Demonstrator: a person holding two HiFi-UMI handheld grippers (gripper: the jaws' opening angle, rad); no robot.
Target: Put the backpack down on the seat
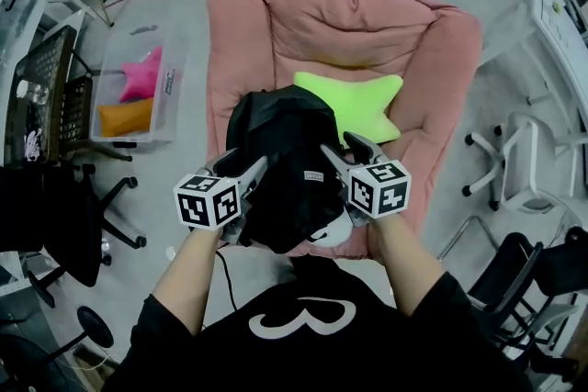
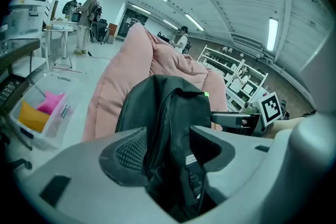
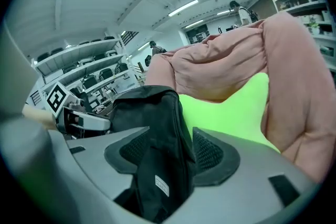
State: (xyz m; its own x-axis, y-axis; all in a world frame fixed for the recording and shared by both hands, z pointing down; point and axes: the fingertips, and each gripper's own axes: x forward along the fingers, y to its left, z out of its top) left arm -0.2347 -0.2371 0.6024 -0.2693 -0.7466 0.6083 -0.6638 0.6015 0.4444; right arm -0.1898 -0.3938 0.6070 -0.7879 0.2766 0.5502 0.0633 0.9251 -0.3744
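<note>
black backpack point(image 1: 280, 151) sits on front of pink cushioned seat point(image 1: 266, 23), beside green star cushion point(image 1: 358, 101). left tongs point(image 1: 246, 162) and right tongs point(image 1: 338, 145) both apart, backpack fabric between pads, unclamped. backpack's small label unreadable.

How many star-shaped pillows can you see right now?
2. A lime-green star-shaped pillow lies on the pink padded seat, just beyond the black backpack; a pink star-shaped pillow sits in the clear plastic bin left of the seat. More could hide under the backpack.

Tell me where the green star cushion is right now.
In the head view the green star cushion lies near the middle of the pink seat, just beyond and to the right of the black backpack.
</note>
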